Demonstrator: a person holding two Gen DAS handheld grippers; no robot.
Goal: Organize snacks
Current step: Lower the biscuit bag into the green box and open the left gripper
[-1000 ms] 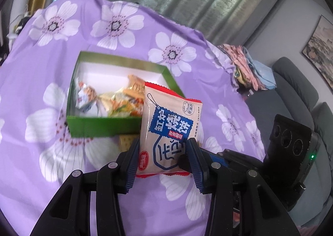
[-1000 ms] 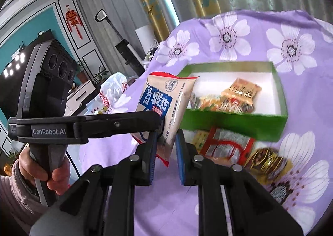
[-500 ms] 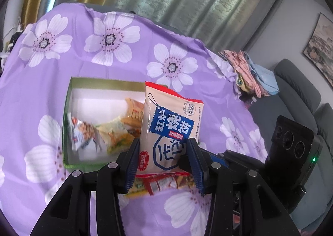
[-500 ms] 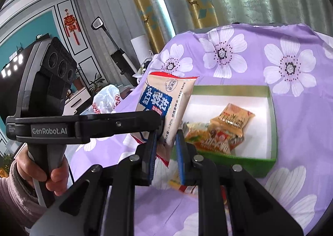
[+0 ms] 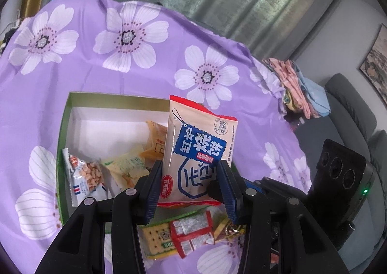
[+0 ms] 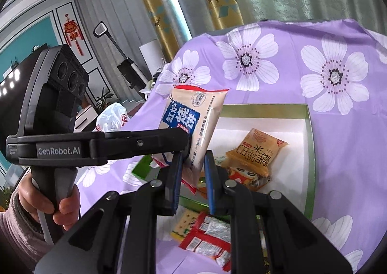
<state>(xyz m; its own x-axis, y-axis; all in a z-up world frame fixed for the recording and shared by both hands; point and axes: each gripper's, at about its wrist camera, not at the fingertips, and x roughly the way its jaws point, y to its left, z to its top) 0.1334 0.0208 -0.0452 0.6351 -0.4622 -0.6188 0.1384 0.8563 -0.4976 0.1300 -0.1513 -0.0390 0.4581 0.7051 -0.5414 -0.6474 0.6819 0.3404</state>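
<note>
Both grippers, left (image 5: 189, 184) and right (image 6: 192, 177), clamp one upright packet (image 5: 198, 155) at frame centre over the green box (image 5: 63, 129), apparently to steady it for placing among the snacks inside.

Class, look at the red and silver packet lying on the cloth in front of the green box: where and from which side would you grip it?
Probably across its short width, coming down from above. The red and silver packet lies flat on the purple cloth, so only its edges offer purchase. The cracker packet touches one side, so a finger there needs care.
</note>
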